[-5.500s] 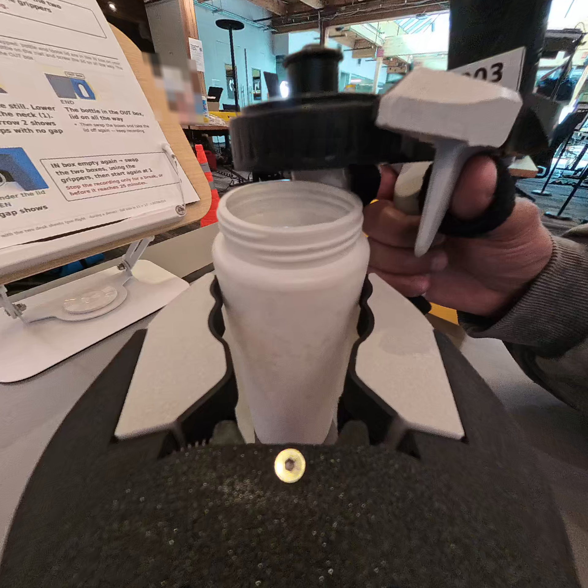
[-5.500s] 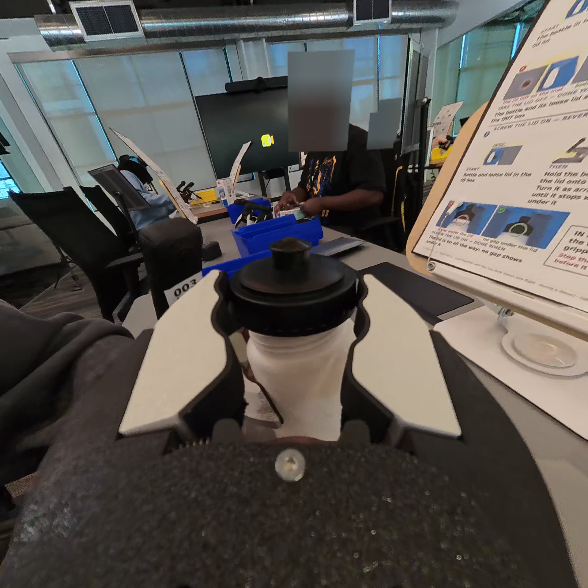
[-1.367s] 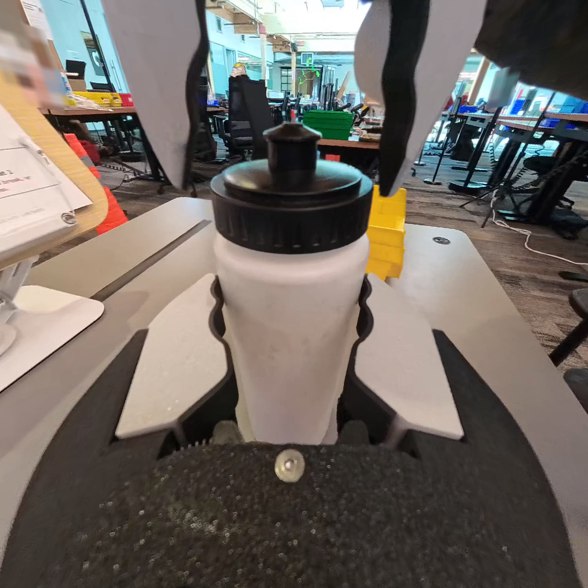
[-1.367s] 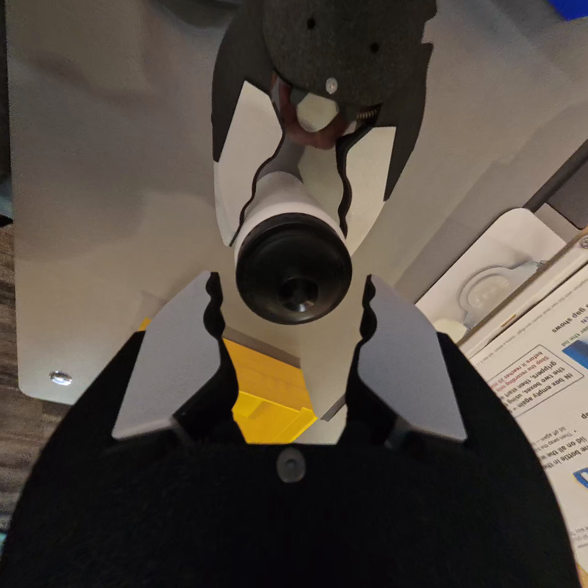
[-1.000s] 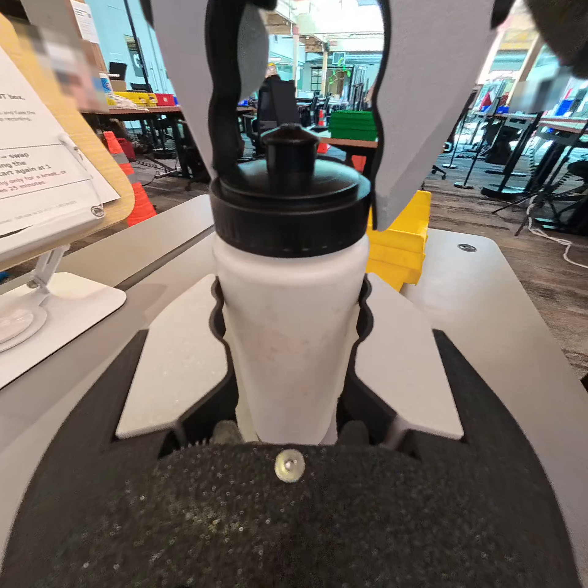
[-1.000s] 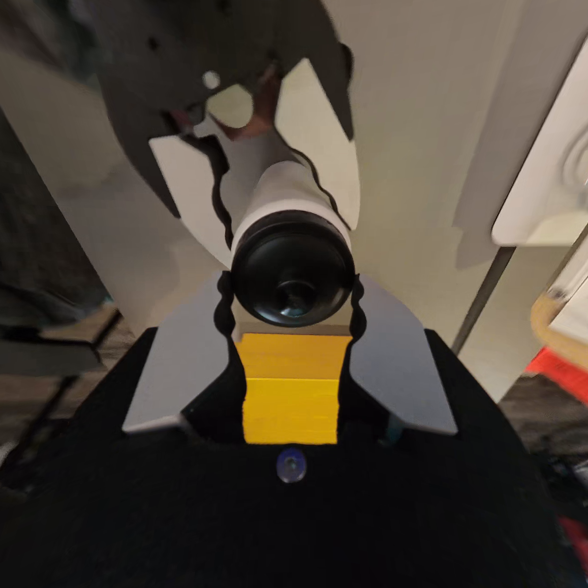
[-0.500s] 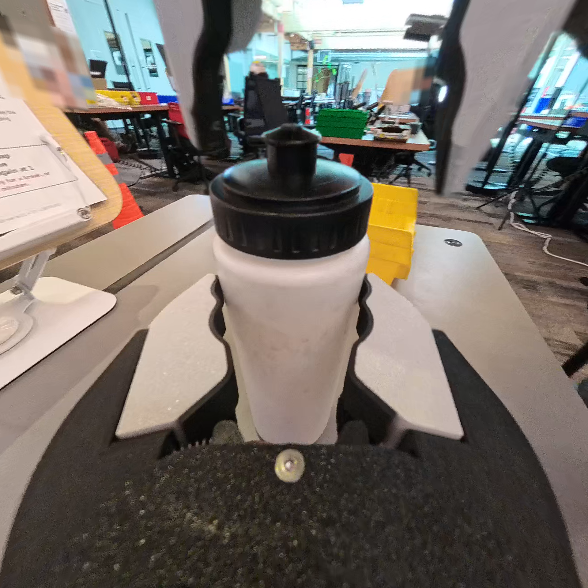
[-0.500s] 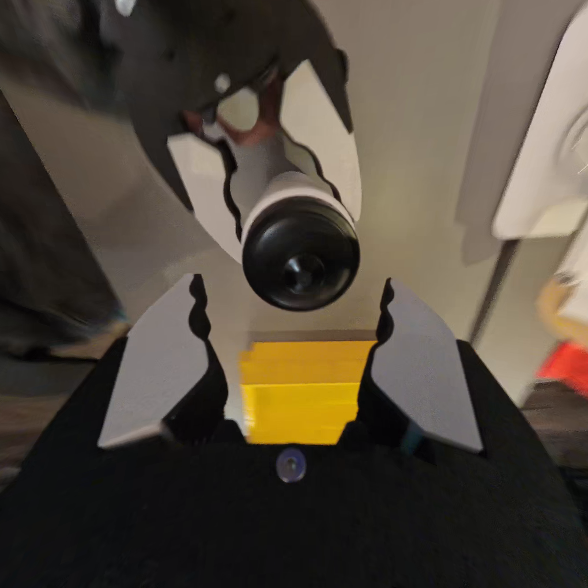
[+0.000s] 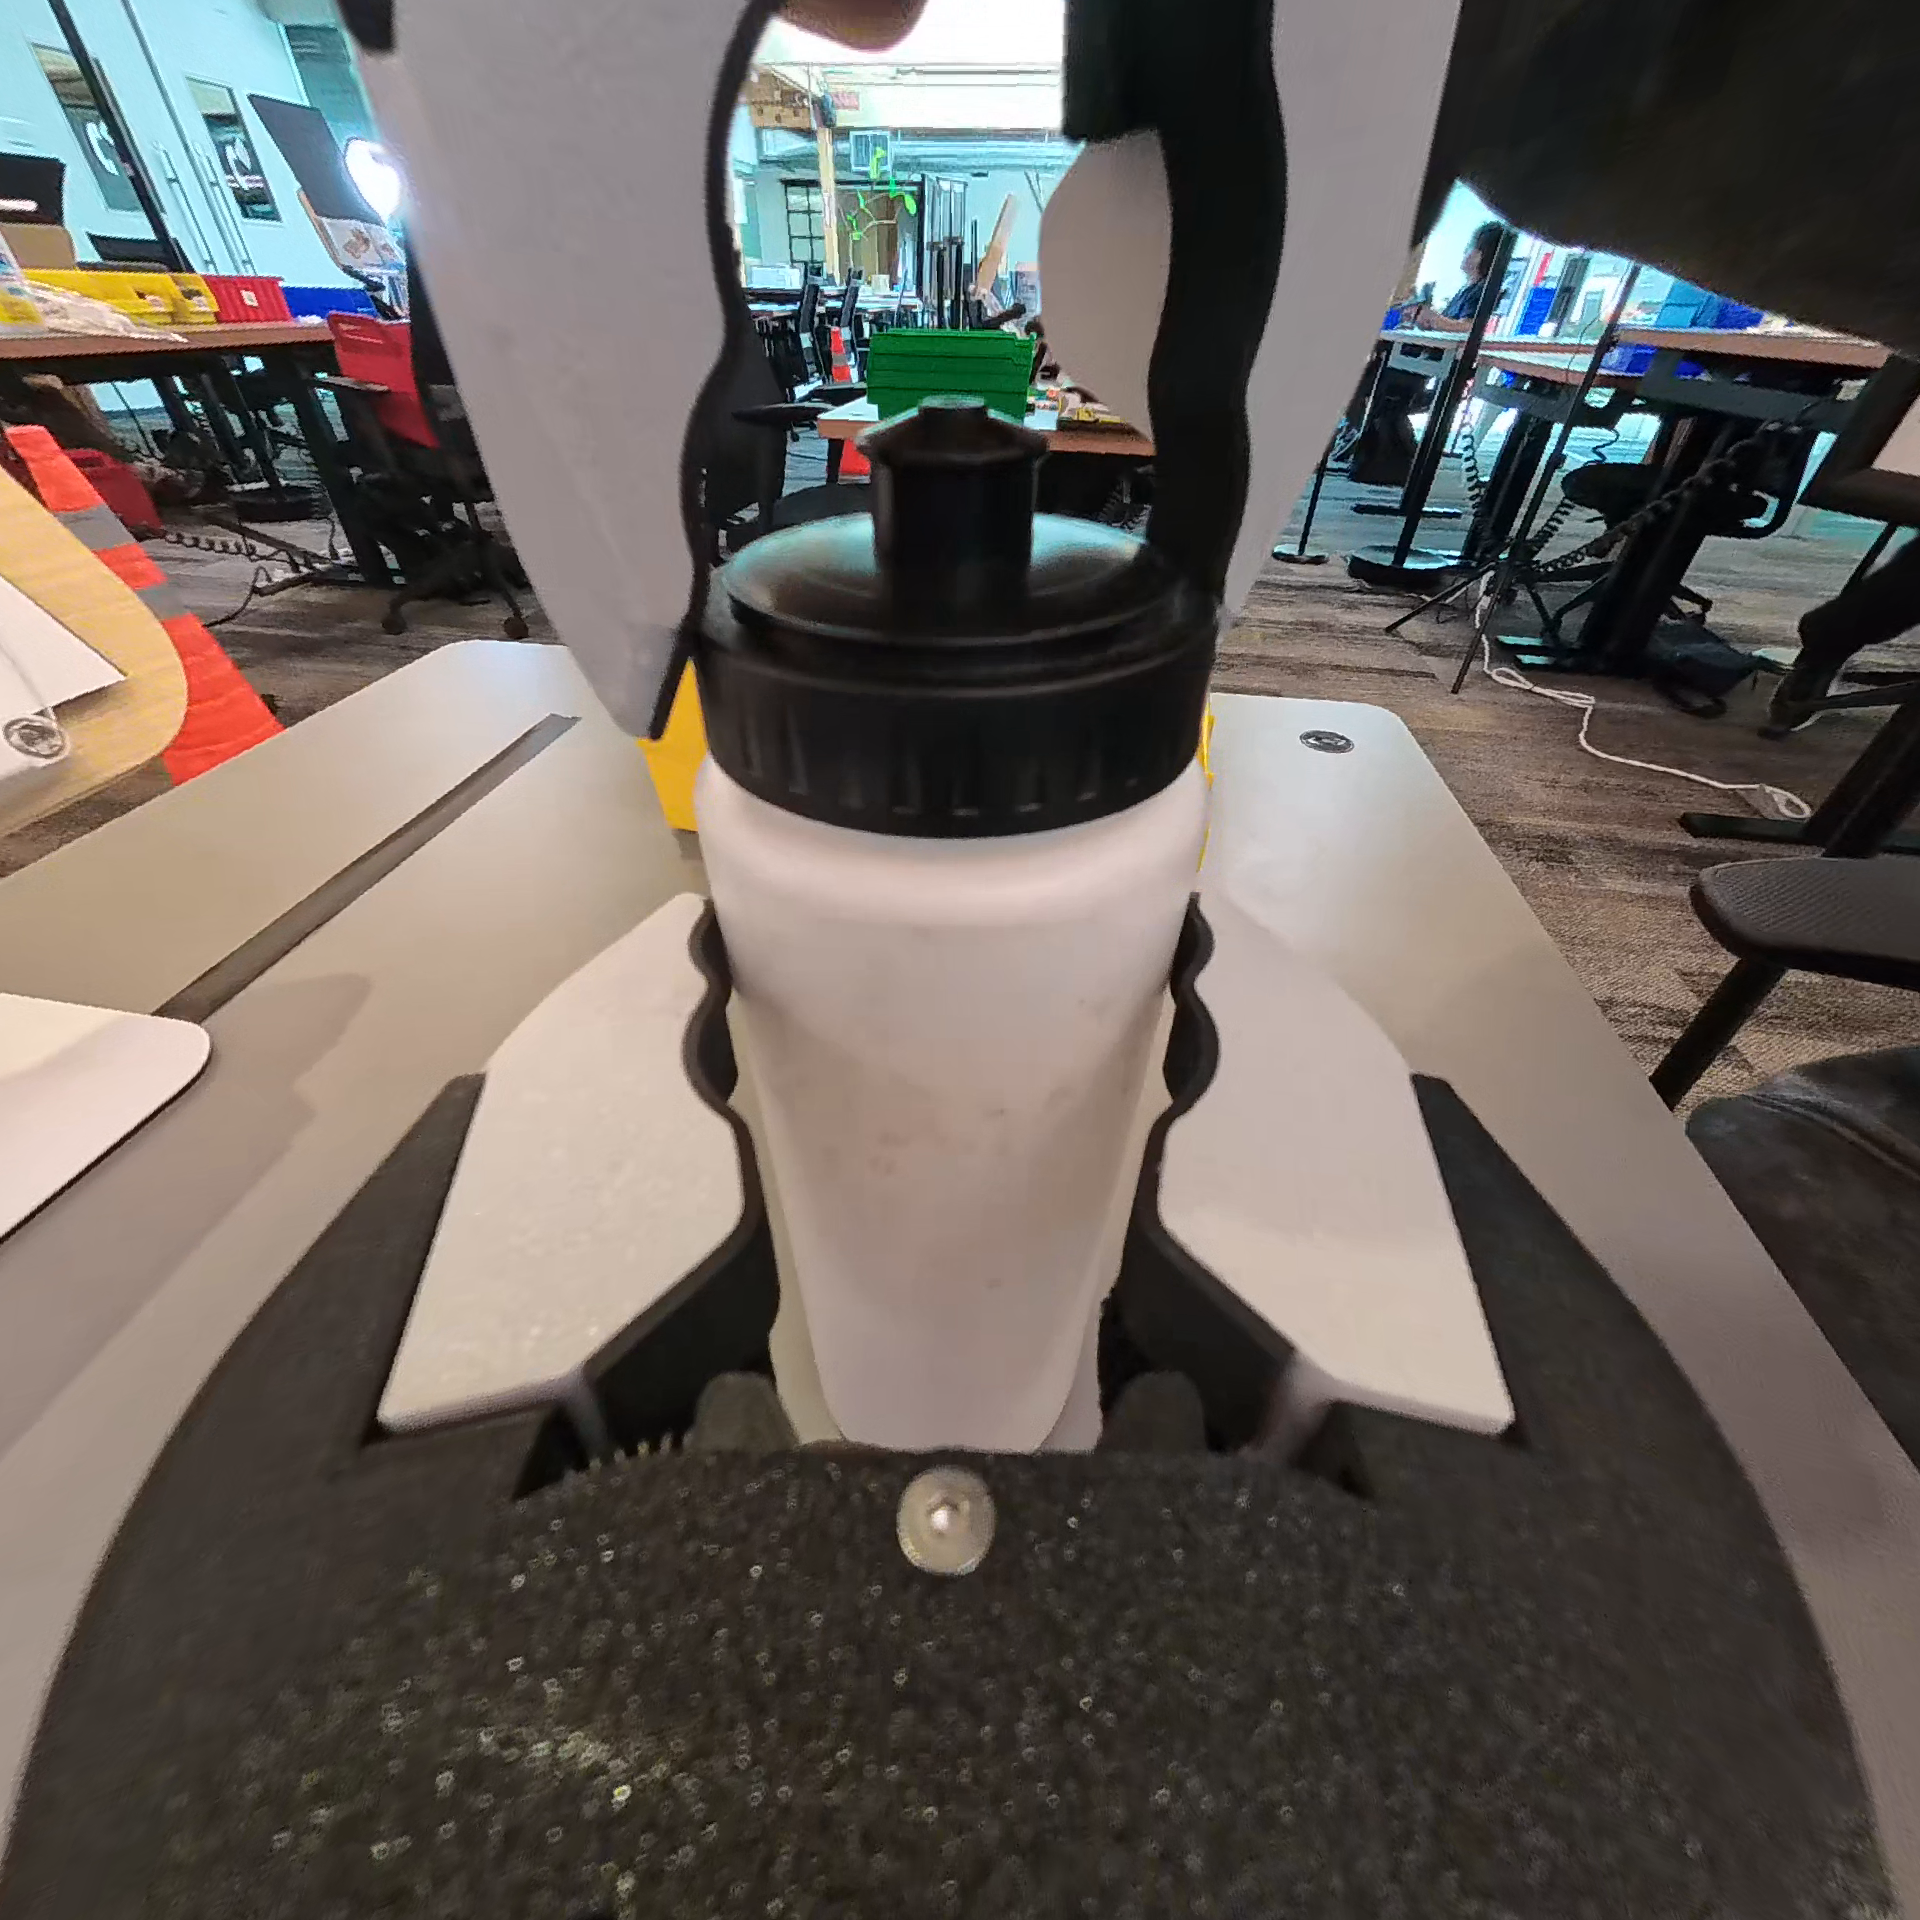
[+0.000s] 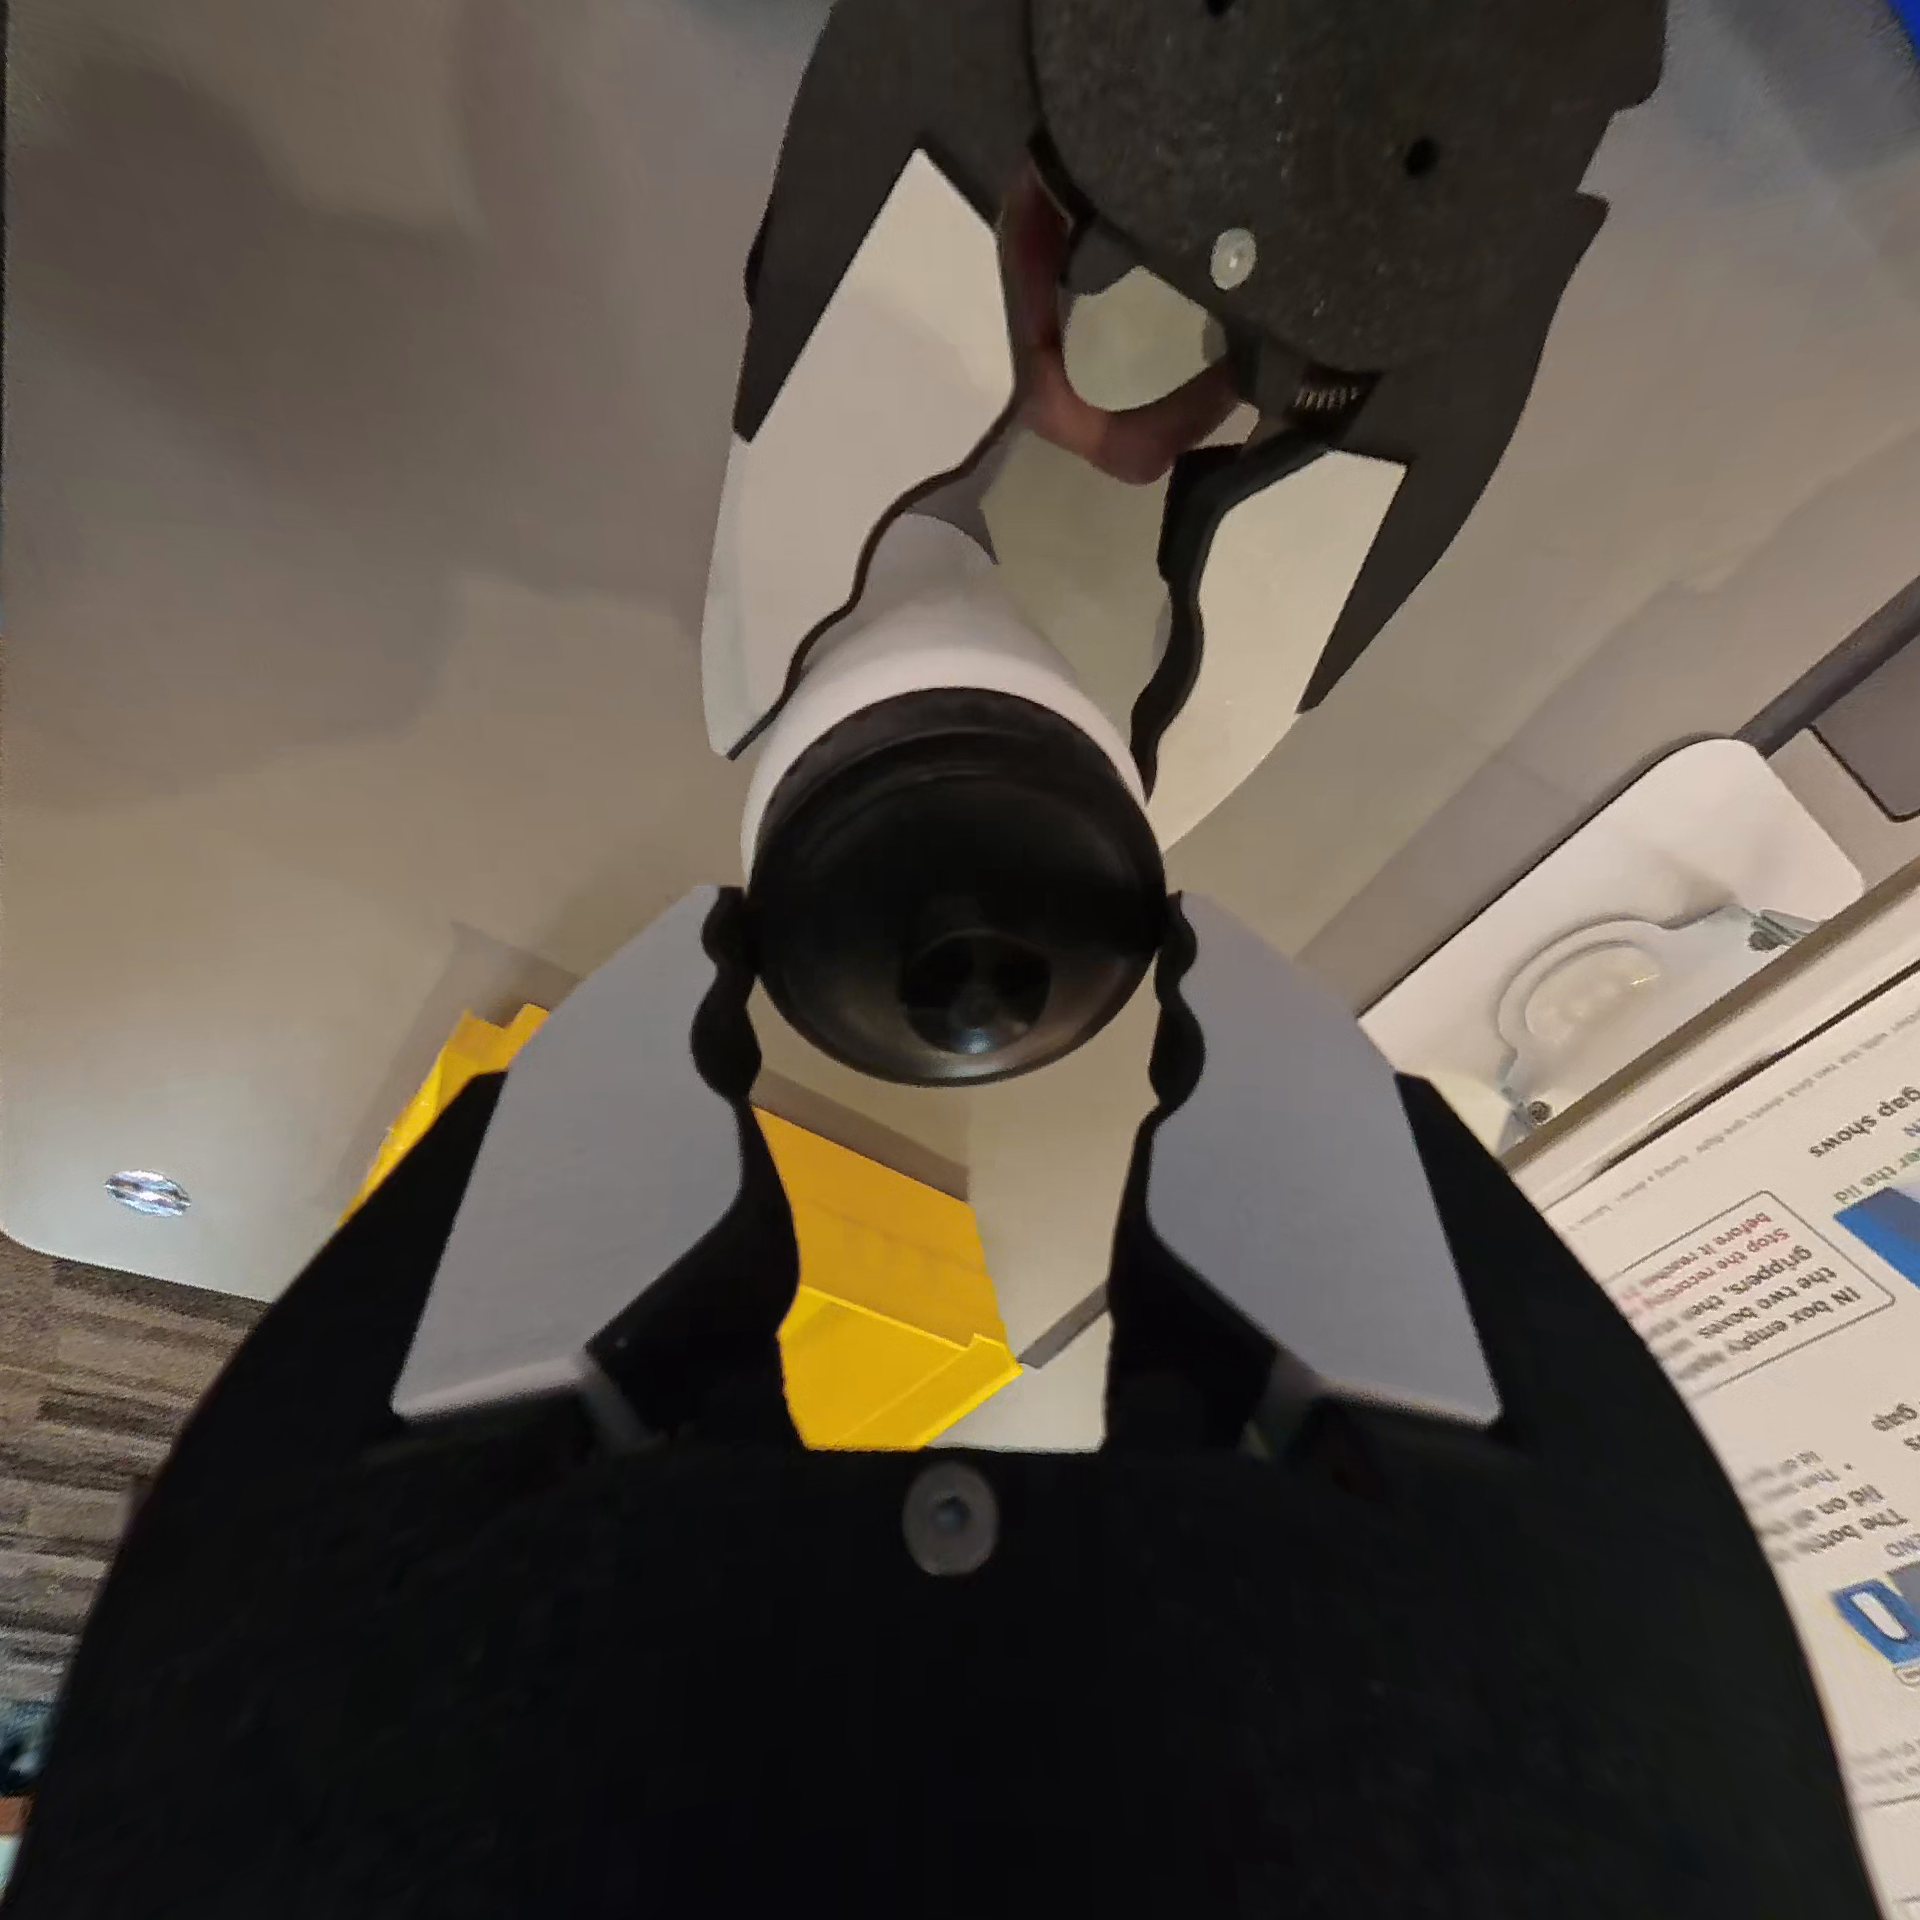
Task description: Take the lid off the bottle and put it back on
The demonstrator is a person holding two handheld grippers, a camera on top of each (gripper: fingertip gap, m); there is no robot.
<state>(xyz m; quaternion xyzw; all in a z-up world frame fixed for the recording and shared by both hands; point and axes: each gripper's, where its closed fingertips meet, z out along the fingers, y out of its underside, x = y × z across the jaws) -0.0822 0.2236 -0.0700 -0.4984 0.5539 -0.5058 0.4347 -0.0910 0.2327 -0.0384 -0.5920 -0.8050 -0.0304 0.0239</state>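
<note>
A white bottle (image 9: 956,1091) stands upright in my left gripper (image 9: 948,935), which is shut on its body. A black screw lid (image 9: 956,727) with a spout sits on the bottle's neck. My right gripper (image 9: 935,623) comes down from above, and its fingertips (image 9: 644,665) press on the lid's rim from both sides. In the right wrist view I look straight down on the lid (image 10: 883,831) between my right gripper's (image 10: 951,935) tips, with the bottle (image 10: 935,644) and the left gripper (image 10: 935,727) below it.
The grey table (image 9: 1351,935) lies under both grippers. A yellow bin (image 10: 883,1247) sits past the table's far edge. An instruction sheet (image 10: 1714,1299) on a white stand base (image 10: 1621,935) is to the left. An orange cone (image 9: 197,665) and a black chair (image 9: 1818,935) stand on the floor.
Half a second ago my right gripper was open above the lid. It has come down and closed on the lid's rim. The left gripper has kept hold of the bottle.
</note>
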